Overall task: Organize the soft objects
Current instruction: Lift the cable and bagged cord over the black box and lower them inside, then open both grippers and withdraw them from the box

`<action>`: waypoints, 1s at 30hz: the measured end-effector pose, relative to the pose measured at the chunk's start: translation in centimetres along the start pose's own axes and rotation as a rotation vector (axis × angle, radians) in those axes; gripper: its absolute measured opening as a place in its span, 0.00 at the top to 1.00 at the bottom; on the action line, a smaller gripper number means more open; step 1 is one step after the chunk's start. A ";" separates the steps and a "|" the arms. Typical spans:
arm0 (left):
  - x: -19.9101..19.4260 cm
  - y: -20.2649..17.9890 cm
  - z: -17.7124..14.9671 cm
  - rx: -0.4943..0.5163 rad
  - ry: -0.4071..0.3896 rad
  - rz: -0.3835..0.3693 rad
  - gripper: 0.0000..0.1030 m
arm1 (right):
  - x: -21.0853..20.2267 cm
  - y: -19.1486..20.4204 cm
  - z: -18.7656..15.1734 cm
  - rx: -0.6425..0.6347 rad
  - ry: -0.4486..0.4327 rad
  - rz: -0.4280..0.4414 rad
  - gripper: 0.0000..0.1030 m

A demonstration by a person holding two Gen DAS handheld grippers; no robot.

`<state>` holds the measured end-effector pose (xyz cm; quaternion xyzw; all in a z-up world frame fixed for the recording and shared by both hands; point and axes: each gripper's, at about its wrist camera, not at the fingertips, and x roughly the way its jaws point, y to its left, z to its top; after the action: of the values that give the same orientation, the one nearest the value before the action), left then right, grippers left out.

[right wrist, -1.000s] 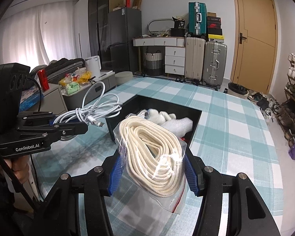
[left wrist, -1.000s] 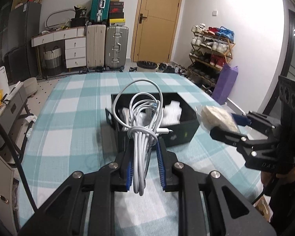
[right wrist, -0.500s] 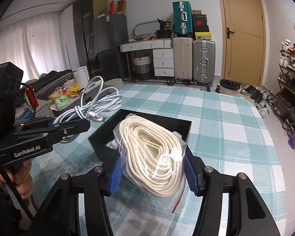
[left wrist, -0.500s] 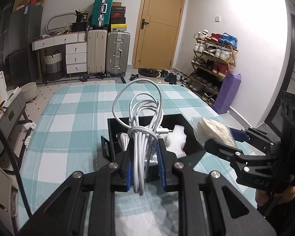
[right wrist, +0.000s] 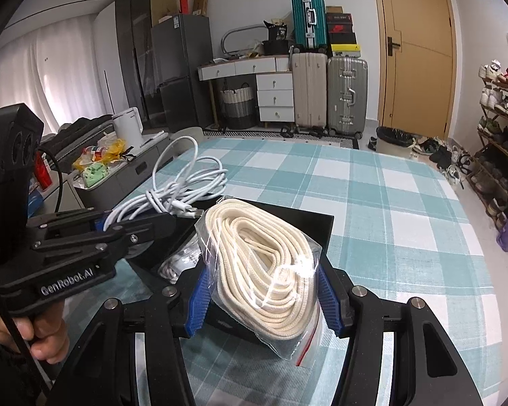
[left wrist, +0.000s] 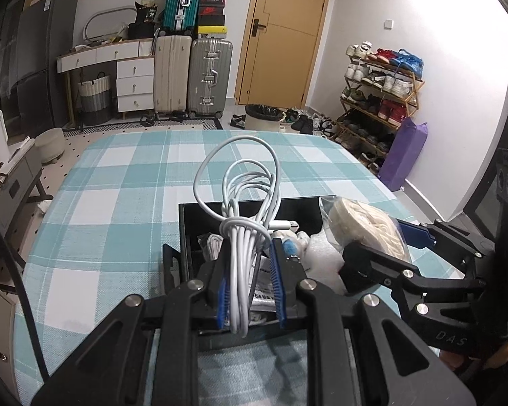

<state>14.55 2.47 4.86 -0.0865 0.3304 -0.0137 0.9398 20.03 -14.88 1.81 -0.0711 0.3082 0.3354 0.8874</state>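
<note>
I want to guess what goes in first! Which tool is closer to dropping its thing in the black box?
Probably the left tool. Its white cable bundle hangs right above the open black box. The right tool holds the bagged cream rope nearer the box's edge.

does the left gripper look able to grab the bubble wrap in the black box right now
Probably not as things stand: the left gripper is shut on the white cable, so its jaws are occupied. The bubble wrap lies in the black box, with the right gripper's bagged rope alongside.
</note>
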 end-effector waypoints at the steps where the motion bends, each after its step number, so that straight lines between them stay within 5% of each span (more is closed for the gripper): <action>1: 0.3 0.0 0.0 0.000 0.002 0.001 0.82 | 0.3 0.0 0.1 -0.003 0.001 -0.005 0.46; 26: 3.2 0.0 -0.7 0.050 0.043 0.039 0.81 | 5.3 0.0 1.4 -0.078 0.034 -0.029 0.46; 30: 3.0 0.3 -0.5 0.052 0.051 0.039 0.75 | 5.2 -0.2 1.4 -0.089 0.036 -0.014 0.36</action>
<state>16.51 2.40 2.57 -0.0551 0.3555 -0.0062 0.9330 23.87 -11.73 -0.19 -0.1188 0.3083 0.3414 0.8799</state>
